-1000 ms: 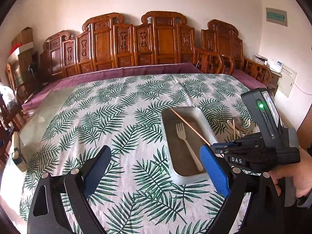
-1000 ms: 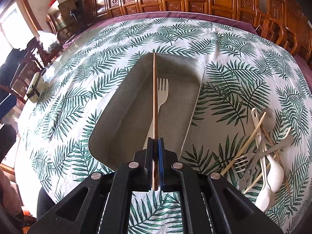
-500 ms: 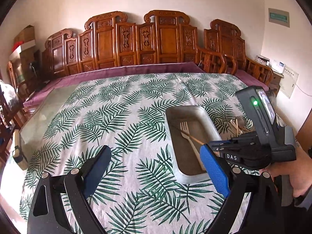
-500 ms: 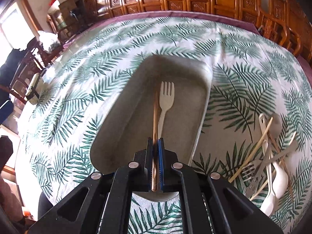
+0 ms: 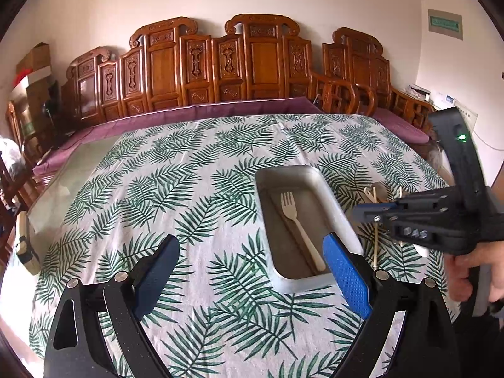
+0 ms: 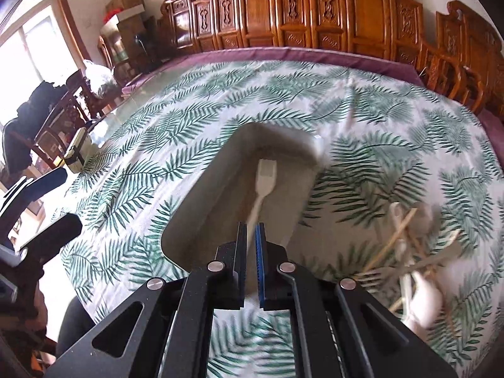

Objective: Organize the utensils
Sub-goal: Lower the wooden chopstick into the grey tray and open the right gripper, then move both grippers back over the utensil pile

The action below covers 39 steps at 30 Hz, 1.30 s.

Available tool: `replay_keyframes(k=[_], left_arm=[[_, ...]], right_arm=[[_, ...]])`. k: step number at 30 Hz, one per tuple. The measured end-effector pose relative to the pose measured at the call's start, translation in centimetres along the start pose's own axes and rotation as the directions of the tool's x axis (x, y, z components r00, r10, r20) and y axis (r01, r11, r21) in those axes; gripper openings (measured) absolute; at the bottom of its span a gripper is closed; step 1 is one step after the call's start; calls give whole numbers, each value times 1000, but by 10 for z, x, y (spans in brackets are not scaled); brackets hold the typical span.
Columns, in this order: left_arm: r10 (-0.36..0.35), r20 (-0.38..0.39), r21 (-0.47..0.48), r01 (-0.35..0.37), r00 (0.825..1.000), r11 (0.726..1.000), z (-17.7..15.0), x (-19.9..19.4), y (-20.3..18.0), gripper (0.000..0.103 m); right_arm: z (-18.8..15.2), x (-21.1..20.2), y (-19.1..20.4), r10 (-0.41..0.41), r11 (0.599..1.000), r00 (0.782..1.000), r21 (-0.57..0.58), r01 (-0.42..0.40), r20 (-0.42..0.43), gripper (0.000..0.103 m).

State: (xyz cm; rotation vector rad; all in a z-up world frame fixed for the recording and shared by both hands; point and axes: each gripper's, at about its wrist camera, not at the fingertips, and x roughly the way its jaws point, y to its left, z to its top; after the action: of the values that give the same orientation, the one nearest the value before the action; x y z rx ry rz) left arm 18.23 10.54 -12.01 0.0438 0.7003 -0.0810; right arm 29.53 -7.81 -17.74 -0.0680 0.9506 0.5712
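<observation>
A grey rectangular tray point(image 5: 334, 201) sits on the leaf-print tablecloth, also in the right wrist view point(image 6: 201, 201). A cream plastic fork point(image 5: 299, 223) lies in it point(image 6: 266, 182), with a brown chopstick point(image 5: 293, 236) lying beside it. My right gripper point(image 6: 251, 245) is slightly open and empty, above the tray's near end; it shows in the left wrist view point(image 5: 365, 212) right of the tray. My left gripper point(image 5: 249, 271) is wide open and empty, near the tray's near corner. A pile of loose utensils point(image 6: 409, 258) lies right of the tray.
Carved wooden chairs point(image 5: 220, 66) line the table's far side. A purple cloth edge point(image 5: 189, 110) borders the table. A small box point(image 5: 23, 245) sits at the table's left edge. The person's hand point(image 5: 472, 267) holds the right gripper.
My right gripper lowered the chopstick into the tray, opened slightly and let it go, then drew back to the right. The left gripper stayed open.
</observation>
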Motion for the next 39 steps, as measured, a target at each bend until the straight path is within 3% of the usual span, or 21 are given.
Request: replay_keyframes(k=[16,18,26,34,39], left_arm=[[-95,-16,80,95,995,992,6,0,-69,89],[-104,-19,87,105,994,991,6,1,-77,89],[-133,-61,116,139,989,983,1,15,-108,89],[-156,-124,132,172,980,976,11,35,-132,89],[-162,-147,134,182,976,974,20,45,-138,89]], right_arm=[[-59,-64,-129,-162,984,986,76,159,37,7],[-65,-65,-143,-176,980,984,97,172,34,15],[-80,-56,-164,-165,979,986,118,164,-1,18],[-66,-43,-171,-133,984,990,115,138,-54,19],[-55,-36,-185,-109,980,991,161,119,-74,26]])
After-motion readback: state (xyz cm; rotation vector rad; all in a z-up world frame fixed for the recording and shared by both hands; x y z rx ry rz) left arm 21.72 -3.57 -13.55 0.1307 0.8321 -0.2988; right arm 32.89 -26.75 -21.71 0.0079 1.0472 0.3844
